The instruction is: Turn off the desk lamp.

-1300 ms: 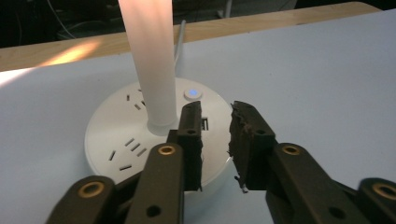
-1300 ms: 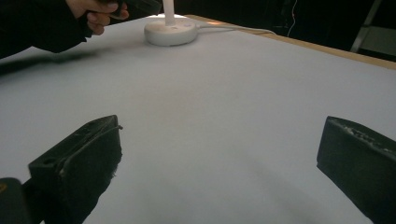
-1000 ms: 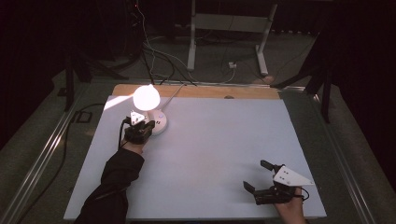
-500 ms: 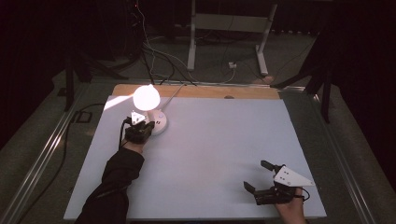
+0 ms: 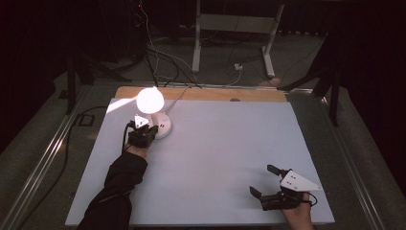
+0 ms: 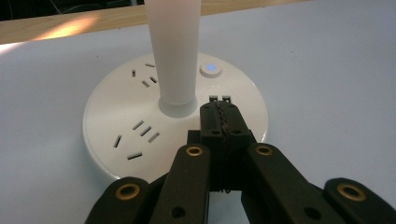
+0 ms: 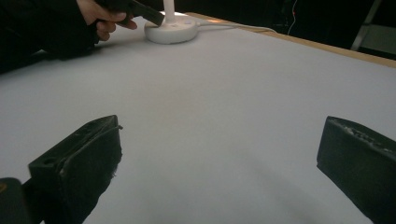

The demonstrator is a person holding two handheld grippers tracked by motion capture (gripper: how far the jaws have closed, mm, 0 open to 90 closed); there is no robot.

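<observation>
We see a round white plastic lamp base [image 6: 175, 123] with socket slots on its top and a small lit blue button [image 6: 211, 68], lying directly under the tips of the left gripper [image 6: 220, 122]. A white stem [image 6: 173, 49] rises from the base's middle, just beyond and left of those tips, up to a glowing white globe [image 5: 150, 99] above the gripper. The left gripper's black jaws are pressed together with nothing between them, their tips over the base's top just short of two small rectangular ports; we cannot tell whether they touch it. A white cable [image 5: 182, 93] runs from the base toward the wooden far edge [image 5: 201, 93] of the white table [image 5: 225, 153]. Well apart, at the near right corner, the right gripper [image 5: 265, 181] rests with its jaws spread wide over bare tabletop.
</observation>
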